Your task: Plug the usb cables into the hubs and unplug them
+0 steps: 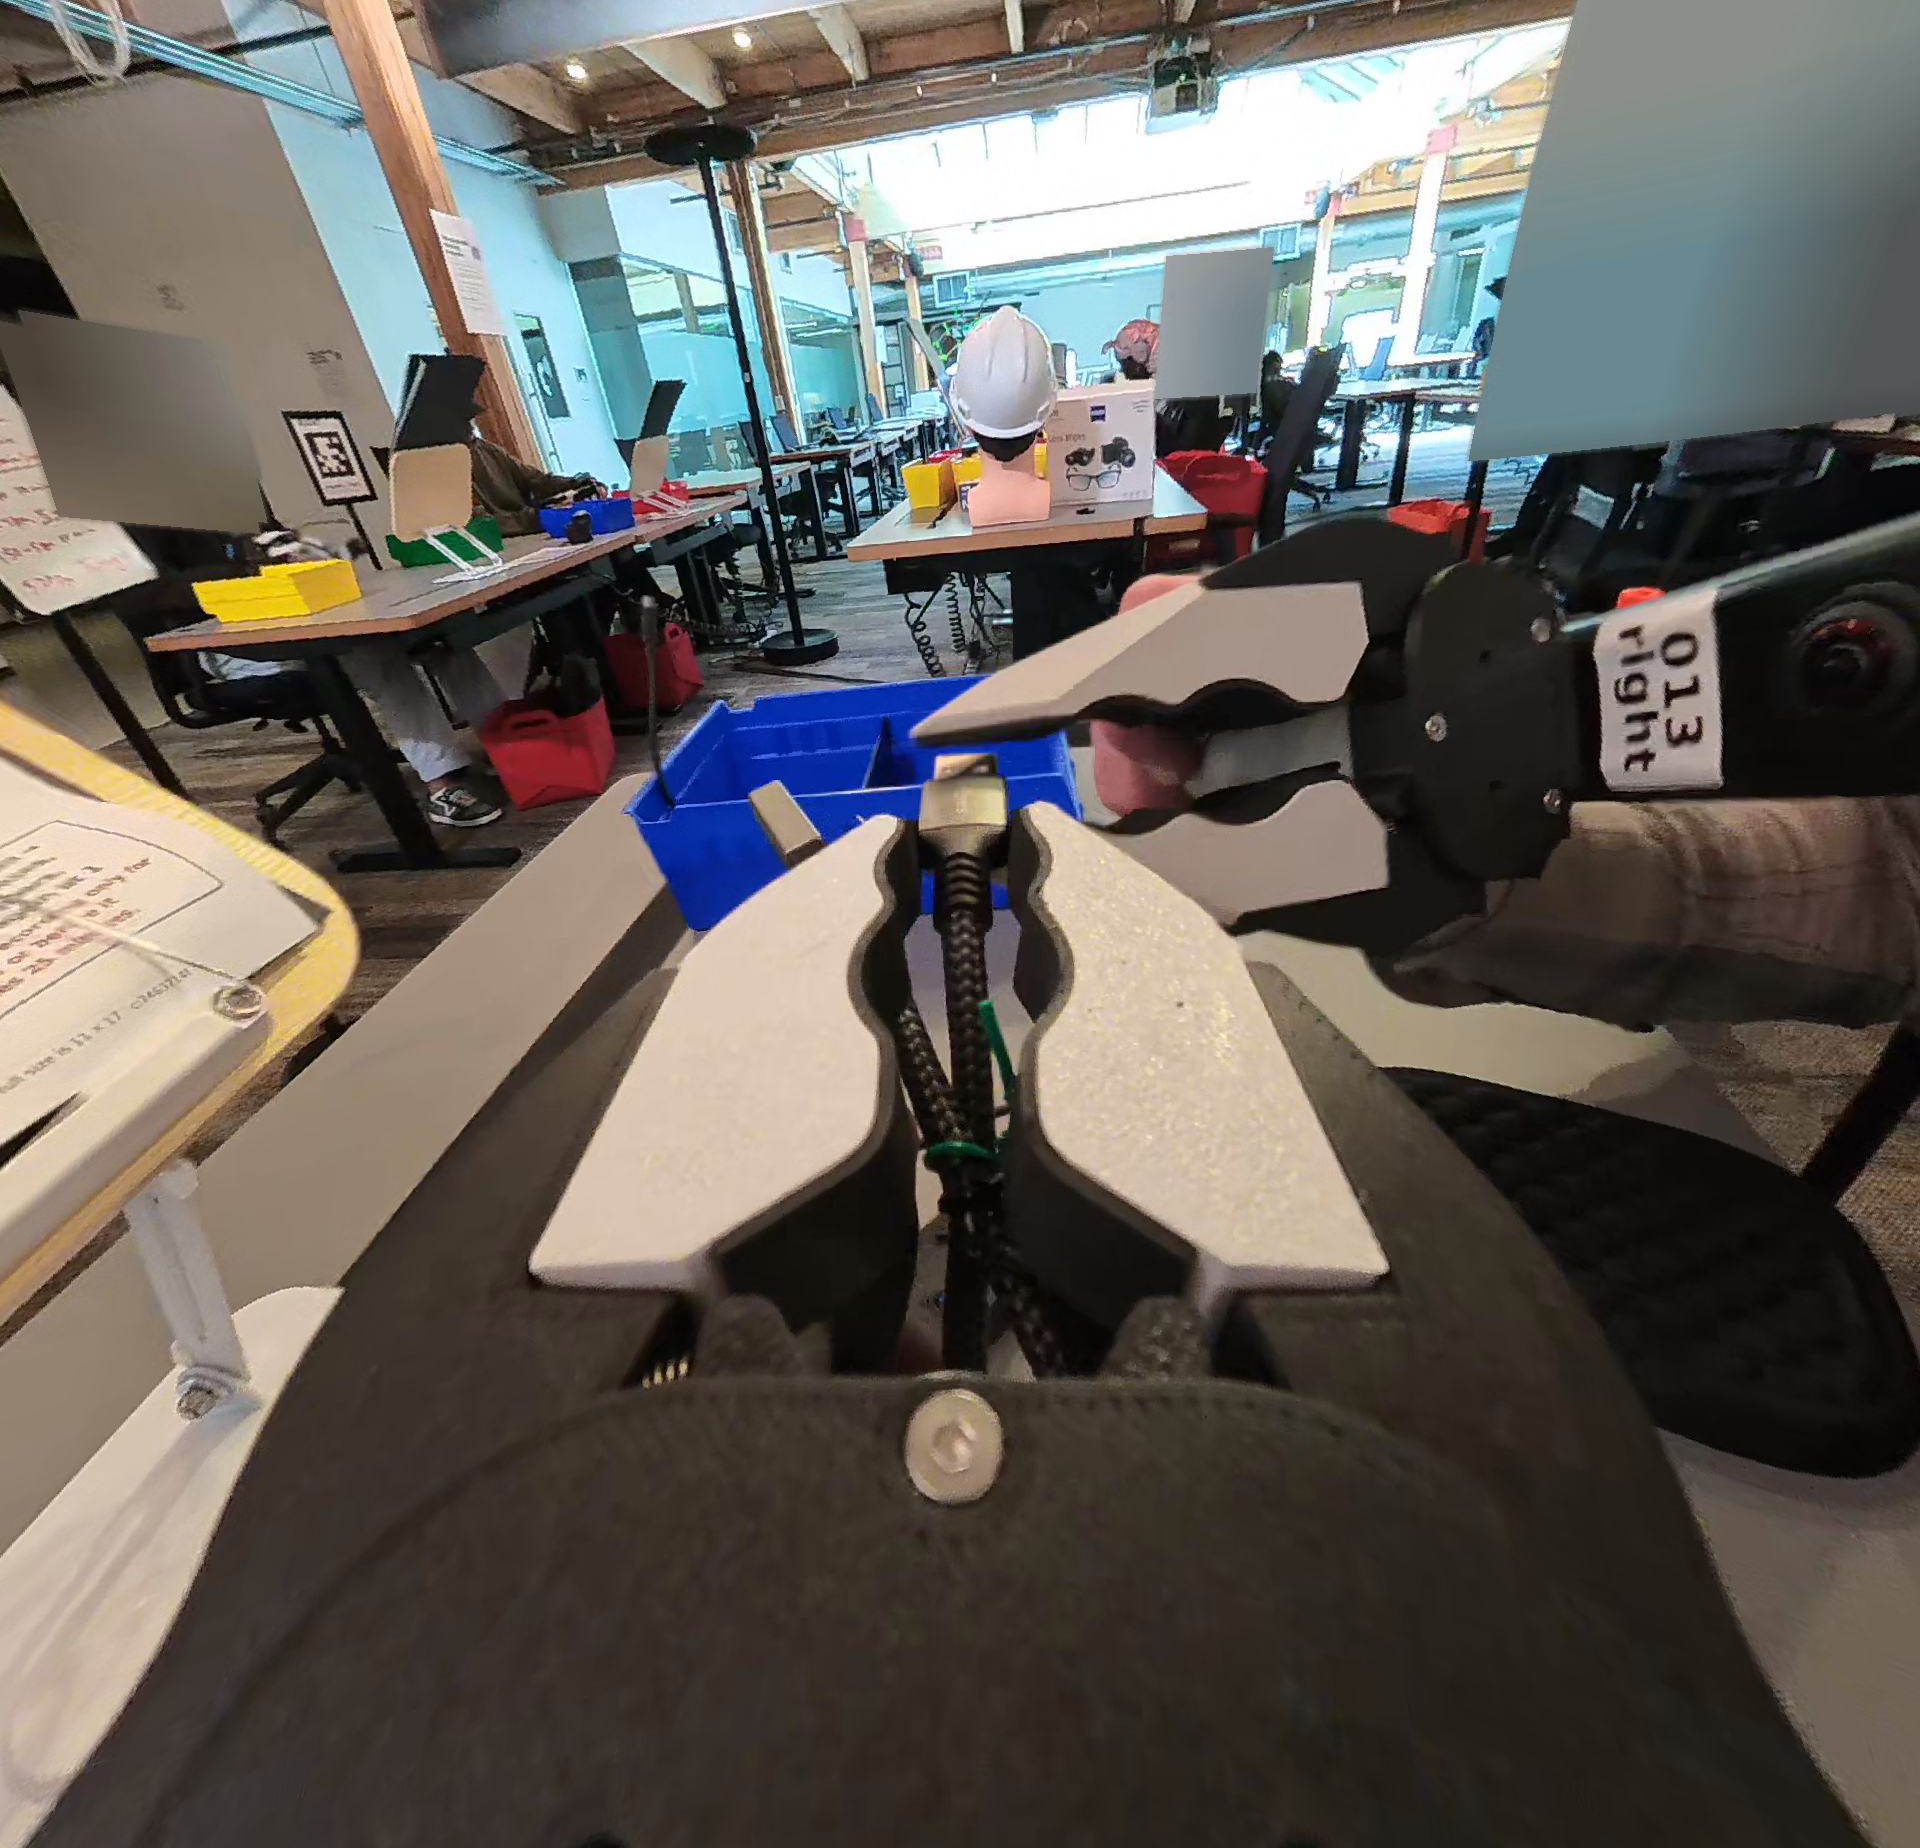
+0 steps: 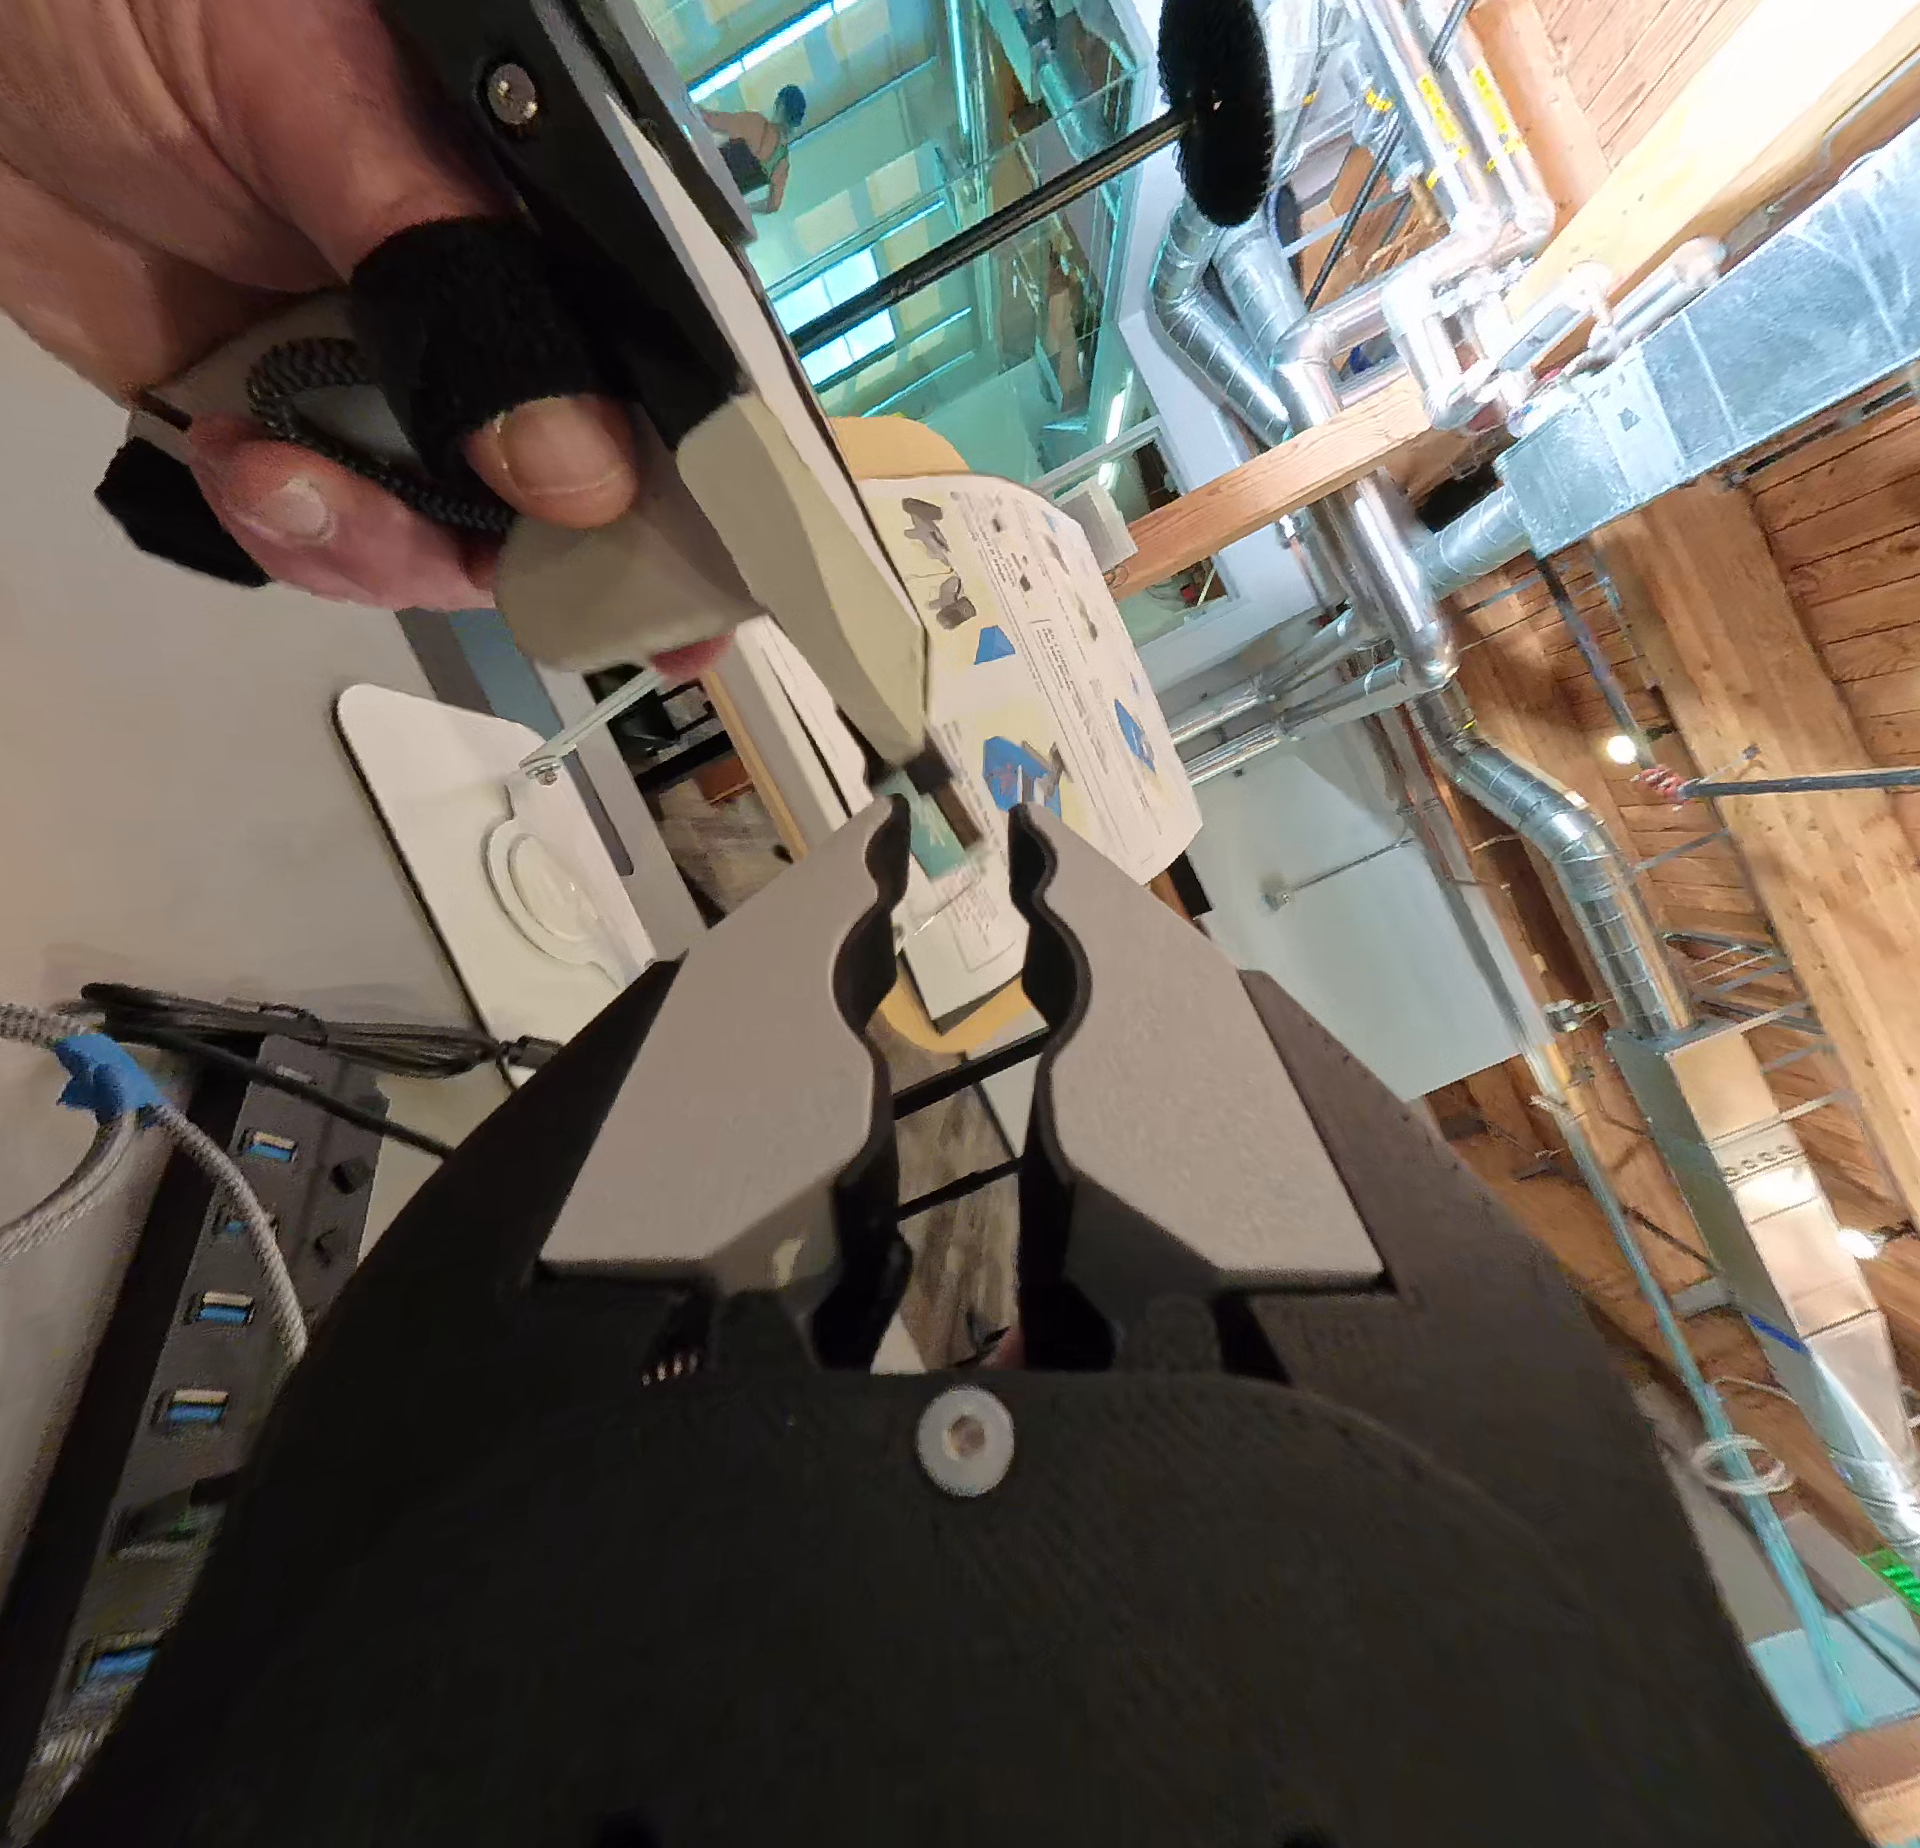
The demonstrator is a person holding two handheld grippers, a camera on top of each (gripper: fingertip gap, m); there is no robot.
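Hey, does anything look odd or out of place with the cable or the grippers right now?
Nothing looks damaged. The left gripper is shut on the braided USB cable, plug pointing forward and straight. The right gripper is open and empty, close to that plug. A green tie is wrapped around the cable.

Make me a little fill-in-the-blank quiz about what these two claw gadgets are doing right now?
1. The left gripper is shut on a braided black ____.
2. Behind that gripper stands a plastic bin coloured ____.
3. The right gripper has its fingers ____, holding nothing.
4. The ports on the dark hub are coloured ____.

Missing words: USB cable; blue; open; blue
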